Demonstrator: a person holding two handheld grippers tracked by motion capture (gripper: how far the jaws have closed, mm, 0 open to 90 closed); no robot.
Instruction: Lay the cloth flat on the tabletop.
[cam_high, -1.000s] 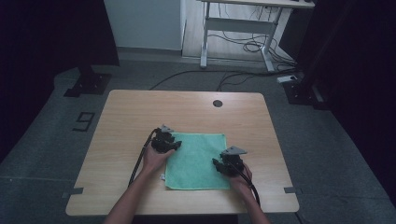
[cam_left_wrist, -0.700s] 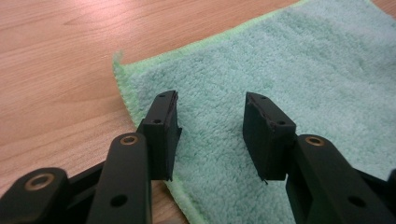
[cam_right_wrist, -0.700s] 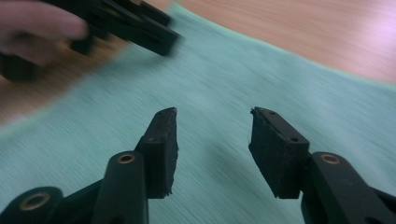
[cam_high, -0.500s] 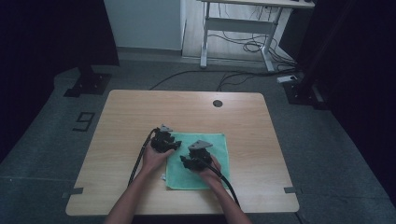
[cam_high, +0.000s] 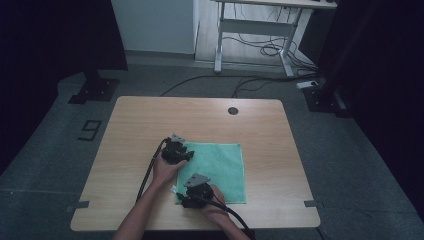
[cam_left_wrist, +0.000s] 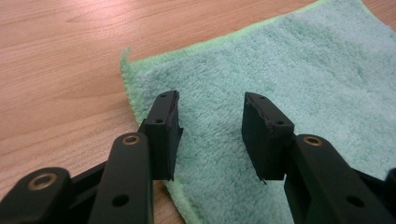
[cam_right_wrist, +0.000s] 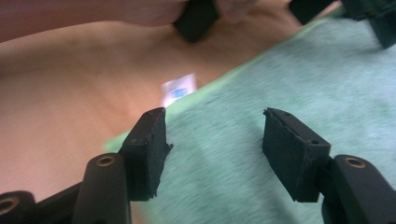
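Your left gripper (cam_high: 186, 156) sits at the towel's (cam_high: 220, 167) far-left corner, jaws apart over the pile, gripping nothing. Your right gripper (cam_high: 181, 201) is at the towel's near-left corner; its jaws have just been opening and hold nothing. That corner lies just ahead of its tips. Its view is blurred; a small white tag (cam_right_wrist: 179, 89) peeks from the towel's edge.

Green terry-cloth towel (cam_high: 220, 167) spread flat on rectangular light-wood table (cam_high: 140, 120), in the near half, close to the near edge and slightly right of centre. Left black two-jaw gripper (cam_high: 176, 152) at the towel's far left corner. Right black two-jaw gripper (cam_high: 192, 192) at its near left corner. Small white label tag (cam_right_wrist: 179, 88) on the table beside the towel's left edge. Round grommet hole (cam_high: 233, 110) near the far edge.
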